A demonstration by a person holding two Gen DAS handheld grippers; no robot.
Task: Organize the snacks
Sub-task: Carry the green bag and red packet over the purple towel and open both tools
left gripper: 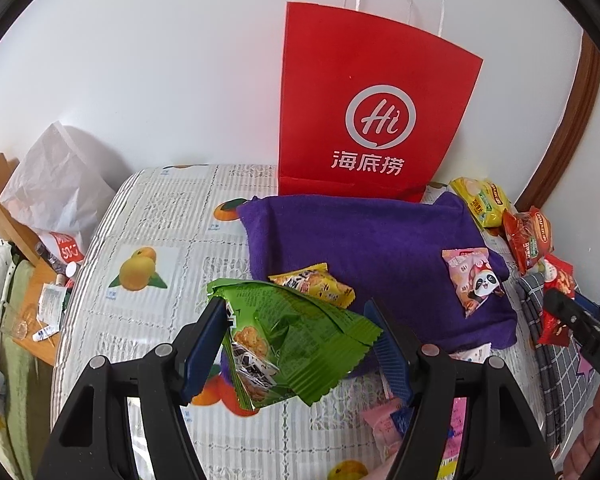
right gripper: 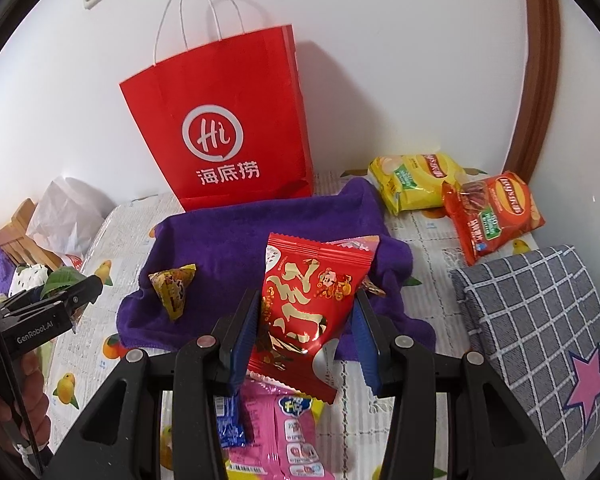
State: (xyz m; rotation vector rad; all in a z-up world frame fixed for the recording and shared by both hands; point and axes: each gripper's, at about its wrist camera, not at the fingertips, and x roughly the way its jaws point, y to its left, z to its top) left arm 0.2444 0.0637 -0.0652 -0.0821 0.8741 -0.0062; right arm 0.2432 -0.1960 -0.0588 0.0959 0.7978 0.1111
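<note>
Table: fruit-print cloth point(left gripper: 148, 216), purple towel point(left gripper: 380, 240) at 12 o'clock.
Left gripper point(left gripper: 300, 340): clamps green snack packet point(left gripper: 292, 344).
Right gripper point(right gripper: 306, 320): clamps red snack packet point(right gripper: 300, 312).
Hidden: pink packets point(right gripper: 292, 436) partly covered.

Left wrist view: taken from behind the left claw point(left gripper: 300, 332), angled downward and forward, close above the counter point(left gripper: 156, 216).
Right wrist view: taken from behind the right claw point(right gripper: 306, 328), likewise angled downward, equally near.
Shared ground: purple towel point(left gripper: 360, 232) point(right gripper: 236, 224) ahead of both claws, red paper bag point(left gripper: 364, 112) point(right gripper: 228, 128) beyond it against the wall. Each claw is seen at the edge of the other view.
</note>
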